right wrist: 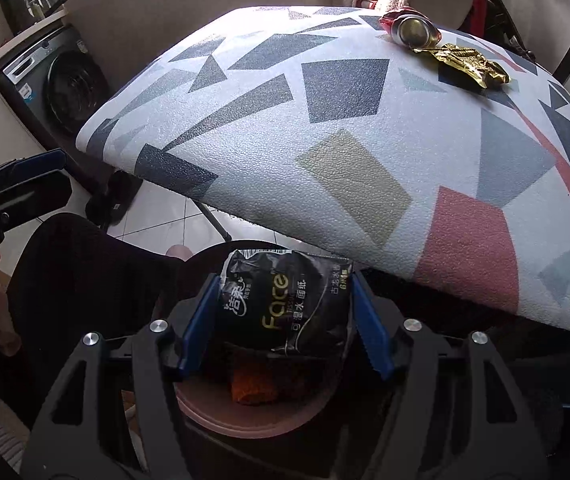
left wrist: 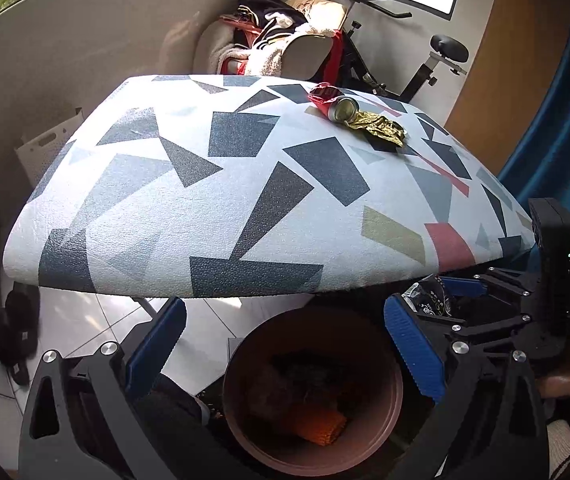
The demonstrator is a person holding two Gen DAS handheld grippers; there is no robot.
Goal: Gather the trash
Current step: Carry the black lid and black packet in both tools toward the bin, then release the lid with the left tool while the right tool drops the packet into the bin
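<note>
- Right gripper (right wrist: 285,322), low centre of its own view: the blue pads pinch a black tissue packet (right wrist: 285,304) from both sides, printed "Face" in gold. Clamped on the packet, no gap showing at either pad.
- The packet hangs straight above the pink bin (right wrist: 253,416), whose rim curves beneath the pads. Something orange (right wrist: 251,390) lies at the bottom of the bin.
- Left gripper (left wrist: 285,344), lower half of its view: jaws spread wide, nothing between the pads. The bin's mouth (left wrist: 313,392) shows in the gap between them.
- In that view the right gripper (left wrist: 425,300) sits at lower right, just under the table edge, the black packet (left wrist: 429,294) partly hidden in it.
- Table with patterned cover (left wrist: 245,184) fills the middle of both views, just beyond the bin.
- Still on the table, upper right, well apart from both grippers: a red can (left wrist: 335,104) lying on its side and a crumpled gold wrapper (left wrist: 381,128) touching its open end.
</note>
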